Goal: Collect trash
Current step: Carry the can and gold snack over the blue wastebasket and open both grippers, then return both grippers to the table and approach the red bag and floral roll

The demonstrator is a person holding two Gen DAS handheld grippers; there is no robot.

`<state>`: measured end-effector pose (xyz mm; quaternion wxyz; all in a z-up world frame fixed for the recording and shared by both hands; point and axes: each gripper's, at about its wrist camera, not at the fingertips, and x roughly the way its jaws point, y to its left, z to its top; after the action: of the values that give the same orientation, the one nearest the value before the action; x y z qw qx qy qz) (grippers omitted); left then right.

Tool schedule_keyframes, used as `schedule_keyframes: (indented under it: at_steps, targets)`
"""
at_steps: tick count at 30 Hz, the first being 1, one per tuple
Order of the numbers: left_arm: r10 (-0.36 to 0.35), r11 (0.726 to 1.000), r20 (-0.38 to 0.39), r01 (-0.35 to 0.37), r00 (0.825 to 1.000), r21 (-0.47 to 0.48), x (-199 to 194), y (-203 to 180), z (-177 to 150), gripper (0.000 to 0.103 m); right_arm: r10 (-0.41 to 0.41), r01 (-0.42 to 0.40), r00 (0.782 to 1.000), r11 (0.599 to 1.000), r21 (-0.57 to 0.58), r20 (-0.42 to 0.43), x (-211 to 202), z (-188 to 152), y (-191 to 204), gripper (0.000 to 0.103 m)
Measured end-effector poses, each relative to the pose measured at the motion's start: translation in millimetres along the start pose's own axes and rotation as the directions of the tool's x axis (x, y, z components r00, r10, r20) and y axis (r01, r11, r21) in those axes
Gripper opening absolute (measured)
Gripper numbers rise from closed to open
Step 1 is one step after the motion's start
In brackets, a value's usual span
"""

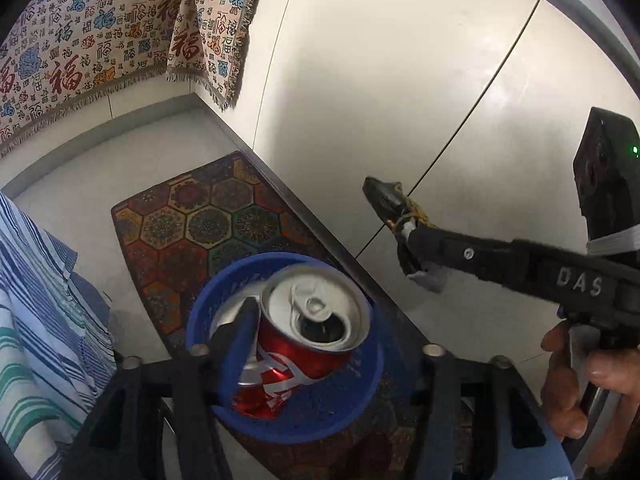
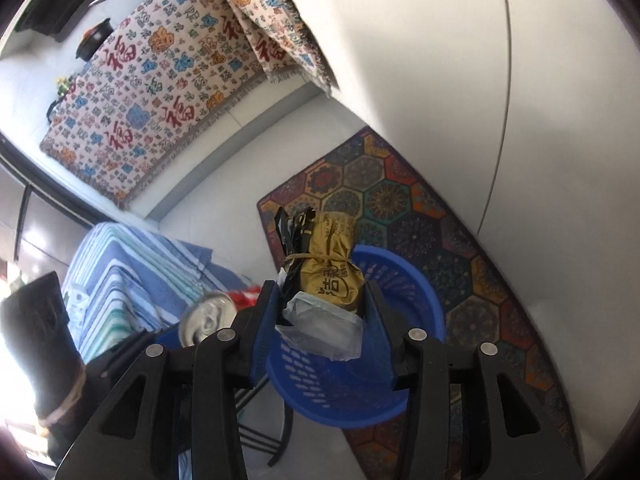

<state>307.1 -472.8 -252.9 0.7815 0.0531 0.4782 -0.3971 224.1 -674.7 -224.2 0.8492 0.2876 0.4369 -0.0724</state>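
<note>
A crushed red soda can [image 1: 296, 344] sits tilted between the fingers of my left gripper [image 1: 320, 308], directly above a blue plastic basket [image 1: 280, 428]. Its left side rests against the left finger [image 1: 240, 336]; the far side shows no pad pressing on it, so the jaws are open. My right gripper [image 2: 322, 292] stands over the same basket [image 2: 340, 392] with a gold packet tied by a rubber band [image 2: 328, 264] and a clear plastic scrap between its pads, which stand slightly off it. The can [image 2: 204, 318] shows at lower left there. From the left wrist, the right gripper [image 1: 416, 256] is at right.
The basket stands on a hexagon-patterned rug [image 1: 200, 216] on a pale floor, beside a white panel [image 1: 400, 80]. A blue striped cloth [image 1: 36, 300] lies to the left, and a throw printed with red characters [image 1: 80, 40] beyond. A hand [image 1: 580, 380] grips the right tool.
</note>
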Motion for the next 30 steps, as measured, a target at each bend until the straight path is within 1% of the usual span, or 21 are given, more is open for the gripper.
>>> schedule_keyframes:
  at_steps: [1,3,5,8,9,10,11,12,13,14,15,17,18,19,20,22,24,25,27,30]
  targets:
    - [0.001,1.000,0.011,-0.001,1.000,-0.001,1.1,0.6,-0.1,0.076,0.011,-0.011,1.000,1.000,0.015,0.002,-0.4,0.1,-3.6,0.068]
    - [0.010,1.000,0.019,-0.010,1.000,-0.002,2.7,0.8,1.4,0.076,0.023,-0.024,1.000,0.999,0.038,0.007,-1.2,2.1,-6.3,0.068]
    - [0.011,1.000,0.027,-0.011,1.000,-0.012,1.4,1.7,4.2,0.076,0.017,-0.018,0.999,0.999,0.040,0.032,-7.2,3.8,-5.5,0.068]
    - [0.019,1.000,0.087,-0.018,0.996,-0.012,-16.5,-0.6,4.6,0.076,-0.022,0.021,0.995,1.000,0.007,0.098,-22.5,7.9,3.7,0.069]
    - [0.020,1.000,0.114,-0.019,0.993,-0.007,-25.6,-2.1,3.2,0.076,-0.044,0.046,0.991,0.999,-0.014,0.130,-30.0,8.7,9.2,0.069]
    - [-0.002,1.000,0.151,0.002,0.989,-0.001,-40.5,-4.3,0.7,0.076,-0.062,0.068,0.985,0.997,-0.031,0.160,-36.8,8.8,15.0,0.073]
    - [-0.021,1.000,0.175,0.019,0.984,0.012,-52.8,-5.3,-1.7,0.076,-0.088,0.102,0.975,0.993,-0.055,0.205,-46.8,8.0,23.3,0.080]
    - [-0.029,0.999,0.187,0.023,0.982,0.035,-66.7,-7.4,-4.7,0.076,-0.106,0.128,0.964,0.989,-0.075,0.243,-55.2,6.8,31.6,0.084]
    - [-0.053,0.997,0.171,0.043,0.984,0.063,-80.5,-9.5,-8.7,0.076,-0.117,0.149,0.954,0.984,-0.098,0.277,-63.1,5.1,40.6,0.087]
    - [-0.070,0.994,0.157,0.056,0.985,0.091,-94.1,-10.7,-14.0,0.076,-0.118,0.161,0.946,0.980,-0.121,0.303,-69.5,3.9,48.9,0.087]
    - [-0.069,0.993,0.140,0.054,0.988,0.105,-108.6,-10.7,-21.6,0.076,-0.114,0.174,0.936,0.972,-0.155,0.333,-77.4,0.6,61.0,0.088]
    - [-0.032,0.995,0.148,0.018,0.988,0.096,-138.7,-6.2,-39.0,0.078,-0.103,0.199,0.918,0.955,-0.219,0.384,-90.9,-8.1,83.9,0.091]
    - [0.003,0.995,0.148,-0.017,0.989,0.094,-152.0,-5.8,-48.6,0.084,-0.093,0.208,0.909,0.946,-0.248,0.406,-96.3,-14.0,96.3,0.093]
    - [0.044,0.994,0.144,-0.058,0.989,0.093,-165.9,-5.2,-60.1,0.086,-0.081,0.214,0.901,0.937,-0.274,0.427,-101.4,-20.3,108.5,0.095]
    - [0.069,0.992,0.146,-0.083,0.987,0.091,-180.1,-4.4,-71.6,0.087,-0.066,0.217,0.894,0.929,-0.299,0.444,-105.6,-25.9,120.9,0.096]
    - [0.080,0.994,0.151,-0.091,0.985,0.063,-207.5,5.3,-98.8,0.087,-0.024,0.206,0.886,0.916,-0.345,0.463,-110.1,-40.0,145.9,0.098]
    - [0.081,0.996,0.140,-0.086,0.987,0.034,-228.9,18.7,-123.2,0.087,0.019,0.179,0.890,0.904,-0.389,0.455,-108.4,-56.4,172.0,0.098]
    - [0.094,0.995,0.133,-0.097,0.987,0.013,-240.4,28.4,-136.5,0.087,0.045,0.158,0.899,0.895,-0.418,0.436,-105.0,-65.9,186.9,0.098]
    - [0.147,0.989,0.112,-0.145,0.983,-0.024,-260.5,50.4,-163.1,0.087,0.077,0.124,0.917,0.878,-0.463,0.390,-95.7,-84.9,213.1,0.098]
    - [0.249,0.967,0.102,-0.243,0.963,-0.072,-290.6,86.3,-199.4,0.087,0.109,0.055,0.953,0.856,-0.513,0.283,-78.8,-122.6,247.7,0.098]
